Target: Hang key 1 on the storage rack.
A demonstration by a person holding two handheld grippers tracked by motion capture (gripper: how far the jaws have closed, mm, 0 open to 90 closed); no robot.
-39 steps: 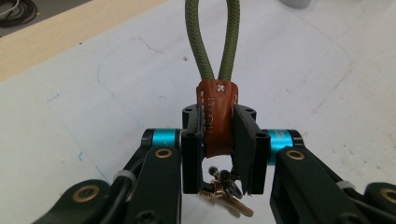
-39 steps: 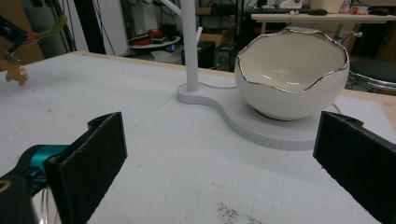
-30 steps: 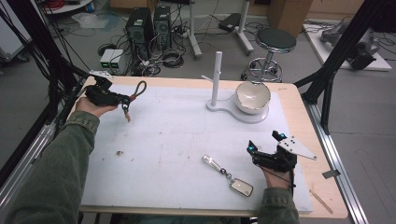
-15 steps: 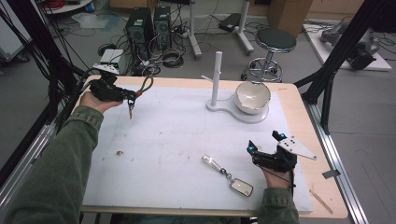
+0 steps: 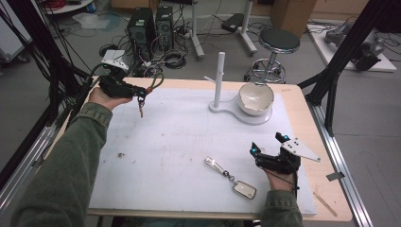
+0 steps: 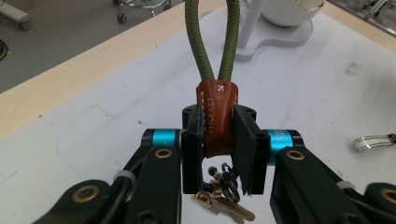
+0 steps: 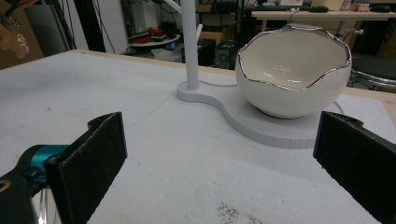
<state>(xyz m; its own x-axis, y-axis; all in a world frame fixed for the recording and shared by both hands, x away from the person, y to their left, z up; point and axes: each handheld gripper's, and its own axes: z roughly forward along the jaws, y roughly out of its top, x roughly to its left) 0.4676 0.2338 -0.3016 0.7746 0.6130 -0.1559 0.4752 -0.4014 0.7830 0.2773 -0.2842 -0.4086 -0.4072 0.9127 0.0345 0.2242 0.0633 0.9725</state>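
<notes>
Woven green cord loop (image 6: 212, 42) with a smooth, stitched brown leather tab (image 6: 216, 119) and brass-coloured metal keys (image 6: 224, 205). Matt black claw (image 6: 217, 154) pads. Glossy white ceramic bowl (image 7: 294, 70), silver-edged rim. Matt white mat (image 5: 184, 142) on a pale wood counter (image 5: 302, 113).

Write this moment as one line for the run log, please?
left tongs: shut on green-cord keychain, lifted off table | right tongs: open, empty, facing bowl | second keychain: lying on table

Green cord loop (image 6: 212, 42), brown leather sleeve (image 6: 215, 116)
</notes>
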